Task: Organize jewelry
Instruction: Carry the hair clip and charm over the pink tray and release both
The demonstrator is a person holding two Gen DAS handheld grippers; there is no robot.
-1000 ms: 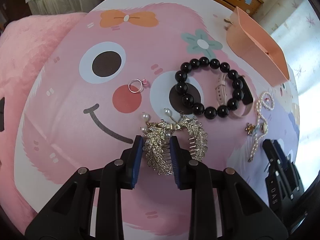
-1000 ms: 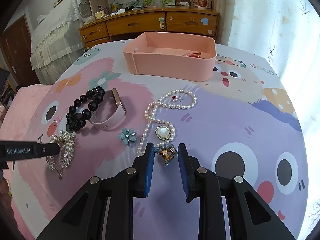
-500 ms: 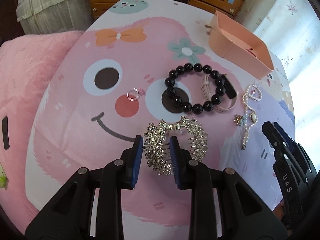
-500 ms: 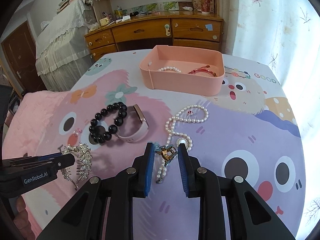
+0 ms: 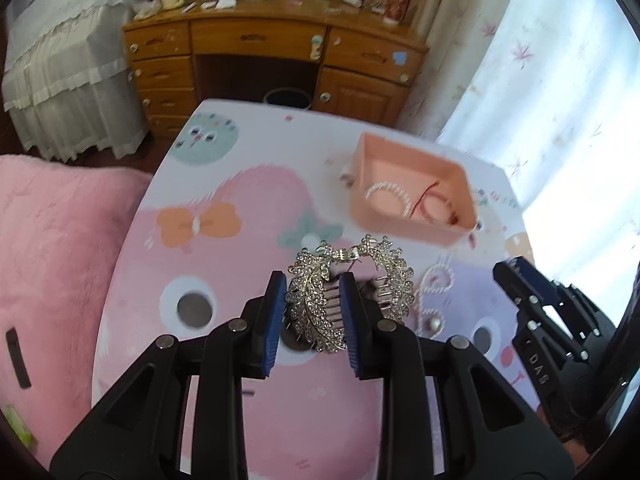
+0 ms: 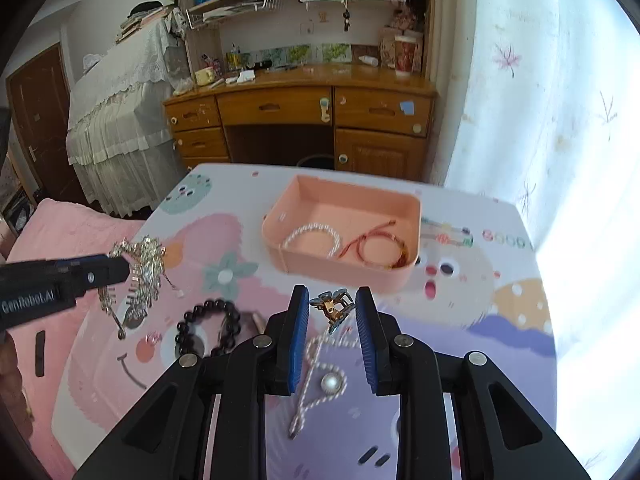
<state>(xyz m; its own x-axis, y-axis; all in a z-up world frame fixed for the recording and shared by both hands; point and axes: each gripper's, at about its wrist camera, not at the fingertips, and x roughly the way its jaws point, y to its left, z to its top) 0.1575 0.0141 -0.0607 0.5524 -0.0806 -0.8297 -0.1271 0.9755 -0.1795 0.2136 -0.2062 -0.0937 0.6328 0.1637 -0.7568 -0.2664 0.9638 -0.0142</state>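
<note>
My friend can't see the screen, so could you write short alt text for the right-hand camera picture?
A handheld gripper holds a small hair clip in the air in front of a pink tray containing a pearl bracelet and a red cord bracelet. At left, another gripper lifts a sparkly hair comb; a black bead bracelet and pearl necklace lie on the cartoon-print tablecloth.

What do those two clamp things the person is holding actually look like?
Both the left gripper and the right gripper are matte black plastic with triangular cut-outs, silver rivets at the pivots and ribbed blue pads lining the jaws. White lettering marks their sides. No cables or sleeves show.
</note>
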